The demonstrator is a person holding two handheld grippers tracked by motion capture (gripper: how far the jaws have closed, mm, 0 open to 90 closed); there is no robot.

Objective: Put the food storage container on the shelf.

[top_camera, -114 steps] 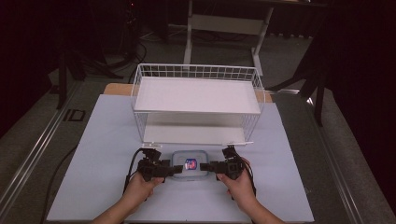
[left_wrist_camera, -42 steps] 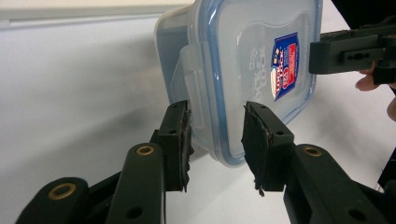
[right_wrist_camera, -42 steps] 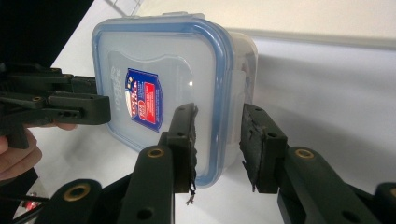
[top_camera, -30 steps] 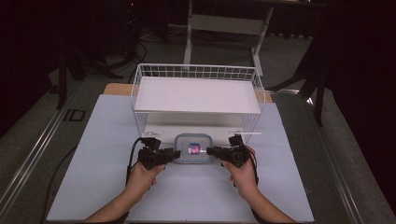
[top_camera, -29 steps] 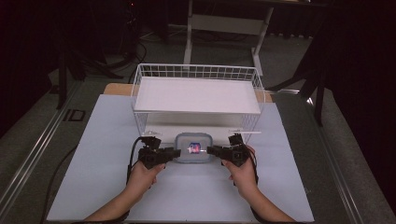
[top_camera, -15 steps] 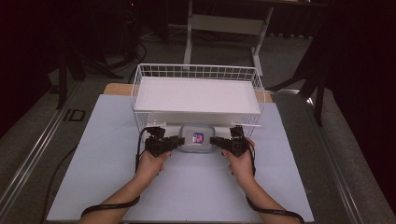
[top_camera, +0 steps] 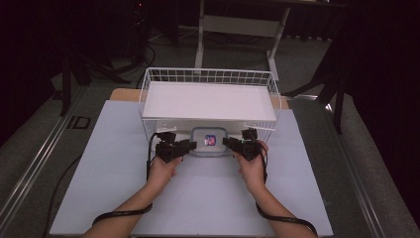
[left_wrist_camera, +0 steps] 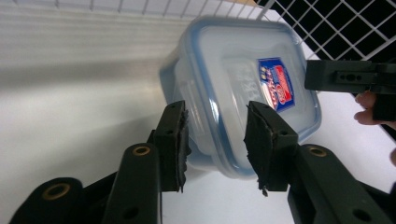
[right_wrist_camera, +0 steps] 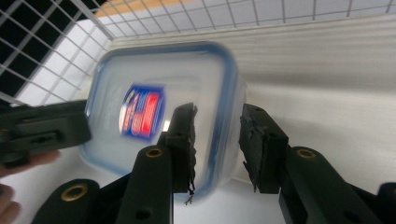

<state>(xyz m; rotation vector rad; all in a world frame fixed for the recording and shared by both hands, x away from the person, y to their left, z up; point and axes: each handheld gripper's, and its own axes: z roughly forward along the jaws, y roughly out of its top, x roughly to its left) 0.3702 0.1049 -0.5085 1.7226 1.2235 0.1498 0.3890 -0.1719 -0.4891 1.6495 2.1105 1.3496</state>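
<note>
A clear plastic container (top_camera: 210, 141) with a blue-rimmed lid and a red and blue label sits at the front opening of the white wire rack (top_camera: 208, 74), partly under its shelf. My left gripper (top_camera: 190, 144) is shut on the container's left edge, and my right gripper (top_camera: 228, 142) is shut on its right edge. In the left gripper view the jaws (left_wrist_camera: 217, 130) straddle the near rim of the container (left_wrist_camera: 233, 79). In the right gripper view the jaws (right_wrist_camera: 217, 135) pinch the rim of the container (right_wrist_camera: 154, 88), which looks blurred.
The rack stands at the back of a pale board (top_camera: 124, 188) that covers the table. Its solid white shelf (top_camera: 208, 101) lies above the container, with wire mesh walls on both sides. Dark floor and a stand's legs (top_camera: 237, 29) lie beyond.
Both grippers have carried the container forward, away from the person, from the open board to the rack's front opening under the shelf. Both arms are stretched farther out.
</note>
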